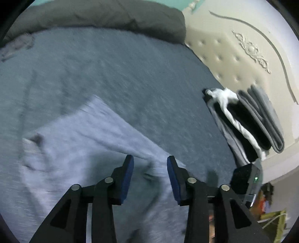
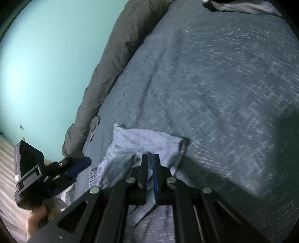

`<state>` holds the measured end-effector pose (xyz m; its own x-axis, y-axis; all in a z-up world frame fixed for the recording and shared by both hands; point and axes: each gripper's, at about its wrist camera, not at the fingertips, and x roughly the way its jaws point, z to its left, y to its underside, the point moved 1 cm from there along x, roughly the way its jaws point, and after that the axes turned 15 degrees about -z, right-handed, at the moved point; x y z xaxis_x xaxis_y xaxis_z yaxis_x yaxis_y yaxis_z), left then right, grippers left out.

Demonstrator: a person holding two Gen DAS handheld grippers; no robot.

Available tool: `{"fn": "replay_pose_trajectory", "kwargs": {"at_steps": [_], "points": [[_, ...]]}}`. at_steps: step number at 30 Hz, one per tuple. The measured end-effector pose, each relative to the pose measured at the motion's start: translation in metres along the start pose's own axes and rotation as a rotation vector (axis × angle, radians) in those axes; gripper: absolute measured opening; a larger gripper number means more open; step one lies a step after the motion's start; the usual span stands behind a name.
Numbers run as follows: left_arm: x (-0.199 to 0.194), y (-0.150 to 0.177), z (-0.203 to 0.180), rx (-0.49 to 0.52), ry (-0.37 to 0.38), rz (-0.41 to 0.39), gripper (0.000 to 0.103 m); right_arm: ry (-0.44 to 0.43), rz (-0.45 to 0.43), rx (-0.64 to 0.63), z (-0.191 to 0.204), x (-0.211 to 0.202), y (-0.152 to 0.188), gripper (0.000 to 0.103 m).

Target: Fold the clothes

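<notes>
On the bed (image 2: pixel 214 74), the right hand-held gripper (image 2: pixel 150 158) pinches an edge of the pale blue garment (image 2: pixel 145 144) to anchor the fold — the left hand-held gripper (image 1: pixel 150 160), jaws apart and empty, hovers above the same cloth, well short of the folded stack (image 1: pixel 248 119) by the headboard (image 1: pixel 233 61).

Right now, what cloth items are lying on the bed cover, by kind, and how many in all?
light blue garment, partly folded: 1
pile of folded clothes by the headboard: 1 (pieces in it too hard to count)
grey quilt bunched along the wall: 1
small grey cloth beside the quilt: 1
Total: 4
</notes>
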<state>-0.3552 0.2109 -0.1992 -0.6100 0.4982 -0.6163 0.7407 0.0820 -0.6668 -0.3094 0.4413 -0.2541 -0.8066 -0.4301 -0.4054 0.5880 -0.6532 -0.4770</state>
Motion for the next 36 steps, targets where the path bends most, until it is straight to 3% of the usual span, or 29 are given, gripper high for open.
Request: {"fn": "replay_pose_trajectory", "kwargs": {"at_steps": [4, 8, 11, 17, 24, 26, 28, 30, 36], "points": [[-0.026, -0.004, 0.039, 0.039, -0.117, -0.02, 0.047, -0.017, 0.015, -0.031, 0.01, 0.005, 0.005, 0.022], [-0.037, 0.006, 0.065, 0.043, -0.171, -0.009, 0.047, -0.012, 0.03, -0.057, 0.015, 0.014, 0.008, 0.024], [-0.042, 0.015, 0.079, 0.024, -0.17, 0.005, 0.047, -0.005, 0.046, -0.065, 0.016, 0.02, 0.012, 0.024], [-0.026, 0.034, 0.072, 0.074, -0.146, 0.061, 0.047, 0.005, 0.061, -0.074, 0.011, 0.025, 0.014, 0.024], [-0.018, 0.042, 0.08, 0.054, -0.135, 0.07, 0.046, 0.007, 0.066, -0.08, 0.008, 0.023, 0.015, 0.025], [-0.017, 0.043, 0.081, 0.055, -0.128, 0.074, 0.042, 0.009, 0.062, -0.071, 0.007, 0.024, 0.014, 0.028], [-0.017, 0.044, 0.082, 0.059, -0.122, 0.071, 0.027, 0.011, 0.054, -0.058, 0.005, 0.025, 0.013, 0.032], [-0.017, 0.044, 0.082, 0.061, -0.115, 0.068, 0.018, 0.013, 0.052, -0.049, 0.003, 0.025, 0.012, 0.032], [-0.018, 0.04, 0.077, 0.087, -0.094, 0.059, 0.008, 0.03, 0.07, -0.106, 0.008, 0.032, 0.015, 0.032]]}}
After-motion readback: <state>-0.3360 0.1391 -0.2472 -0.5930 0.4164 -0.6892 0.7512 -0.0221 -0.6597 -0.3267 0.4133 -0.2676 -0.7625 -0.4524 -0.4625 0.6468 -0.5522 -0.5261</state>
